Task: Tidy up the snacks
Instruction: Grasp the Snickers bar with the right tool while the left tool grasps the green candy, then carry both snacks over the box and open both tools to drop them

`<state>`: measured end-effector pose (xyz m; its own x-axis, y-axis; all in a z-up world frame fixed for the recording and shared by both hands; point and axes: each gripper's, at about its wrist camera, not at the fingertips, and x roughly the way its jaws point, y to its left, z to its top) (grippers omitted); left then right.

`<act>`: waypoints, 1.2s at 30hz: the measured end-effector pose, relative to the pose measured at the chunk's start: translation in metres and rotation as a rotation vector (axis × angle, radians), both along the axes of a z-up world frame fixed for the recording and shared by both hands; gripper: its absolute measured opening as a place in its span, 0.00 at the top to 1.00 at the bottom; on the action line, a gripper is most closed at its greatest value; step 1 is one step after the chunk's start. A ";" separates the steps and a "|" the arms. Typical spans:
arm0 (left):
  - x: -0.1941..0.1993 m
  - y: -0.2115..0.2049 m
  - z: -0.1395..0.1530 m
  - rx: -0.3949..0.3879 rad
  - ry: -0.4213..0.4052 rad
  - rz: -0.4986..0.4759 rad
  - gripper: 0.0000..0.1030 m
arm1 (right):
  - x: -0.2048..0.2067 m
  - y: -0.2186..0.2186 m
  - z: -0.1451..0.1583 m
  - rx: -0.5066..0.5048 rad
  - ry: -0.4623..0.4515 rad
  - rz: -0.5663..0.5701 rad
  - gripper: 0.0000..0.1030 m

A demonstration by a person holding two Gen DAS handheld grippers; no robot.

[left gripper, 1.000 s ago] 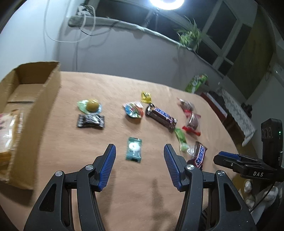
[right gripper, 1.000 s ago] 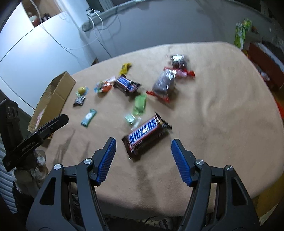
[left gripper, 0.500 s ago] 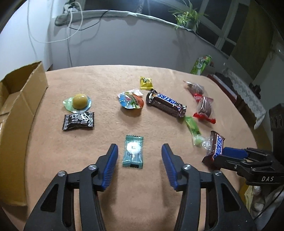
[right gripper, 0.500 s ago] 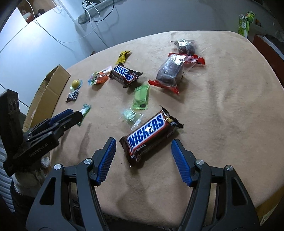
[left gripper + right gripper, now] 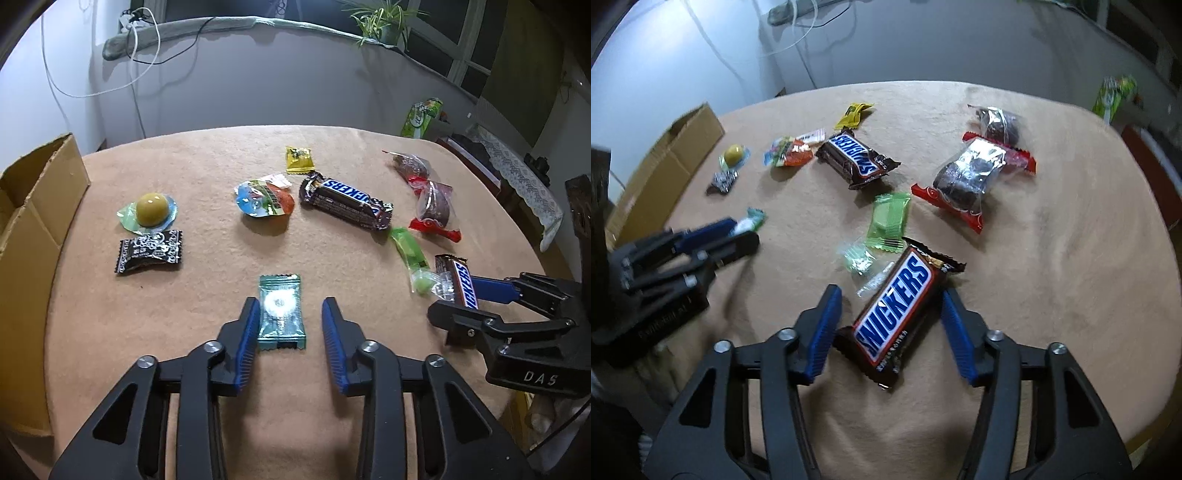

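Two grippers close at once: the left gripper (image 5: 288, 314) around a teal candy (image 5: 281, 312), the right gripper (image 5: 892, 321) around a chocolate bar (image 5: 897, 314) lying askew on the table (image 5: 1052, 258); slick wrappers could slip free.

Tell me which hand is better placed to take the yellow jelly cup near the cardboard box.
Left. The yellow jelly cup lies nearer the left gripper; the right gripper straddles a Snickers bar.

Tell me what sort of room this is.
Probably a lived-in home room: a cloth-covered table strewn with snacks, a potted plant on the window ledge, a cardboard box alongside.
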<state>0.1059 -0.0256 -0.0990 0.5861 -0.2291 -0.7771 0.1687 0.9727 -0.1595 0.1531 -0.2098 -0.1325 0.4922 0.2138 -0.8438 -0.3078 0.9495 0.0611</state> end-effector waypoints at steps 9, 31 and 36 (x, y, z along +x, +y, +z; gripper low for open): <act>0.002 0.002 -0.003 0.014 -0.018 0.009 0.79 | -0.002 -0.009 0.002 -0.042 -0.017 0.023 0.71; -0.015 0.022 0.026 -0.045 -0.074 0.063 0.79 | -0.006 -0.031 0.038 0.080 -0.079 -0.017 0.71; -0.021 0.040 0.042 -0.054 -0.113 0.099 0.79 | -0.001 -0.009 0.056 0.120 -0.111 0.027 0.71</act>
